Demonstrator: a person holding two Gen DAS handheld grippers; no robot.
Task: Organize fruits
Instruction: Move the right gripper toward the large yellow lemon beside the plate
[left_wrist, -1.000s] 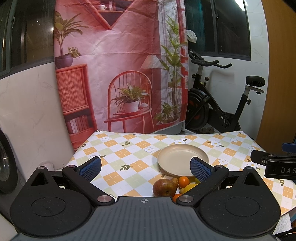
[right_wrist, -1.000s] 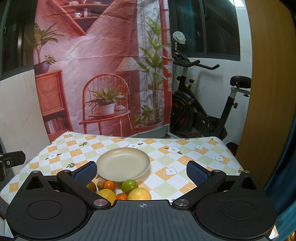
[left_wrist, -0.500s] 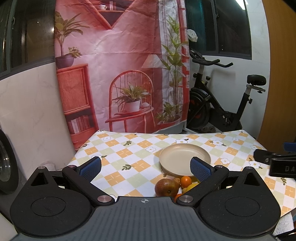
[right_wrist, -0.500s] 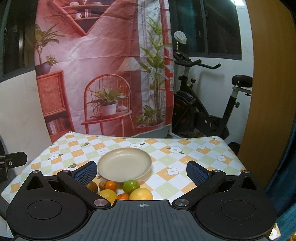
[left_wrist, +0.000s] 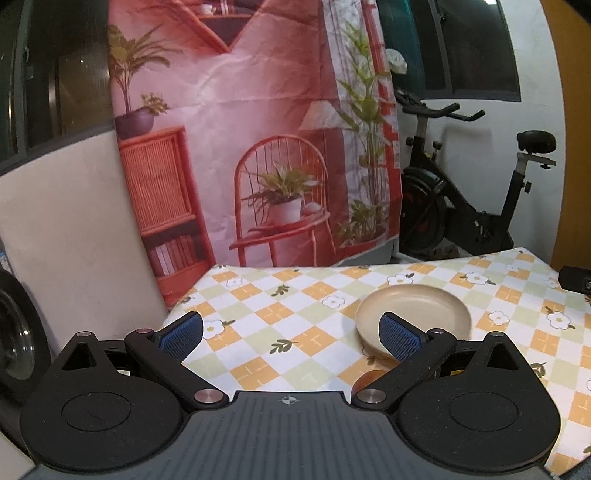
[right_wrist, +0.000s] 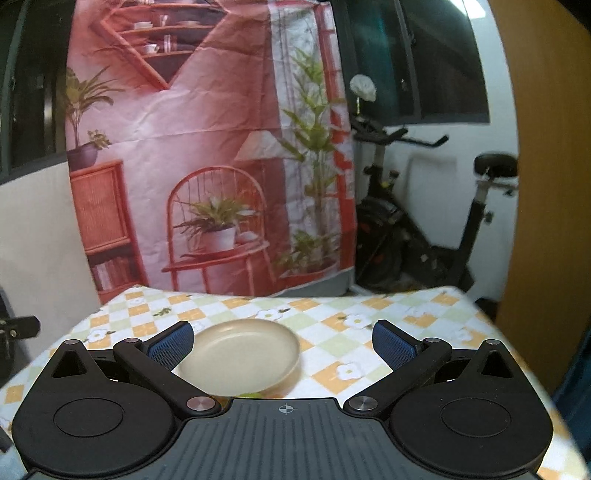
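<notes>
Since nothing had yet been picked, both the left gripper and right gripper stood spread and empty above the desk; the plate sat bare, fruit barely visible at its near rim.

The fruits are nearly hidden: a brown sliver and a green sliver behind the hand-held gripper bodies.

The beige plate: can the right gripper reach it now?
Probably yes. The plate lies bare just ahead of the open right gripper, nothing between them; its left finger already overlaps the rim.
</notes>
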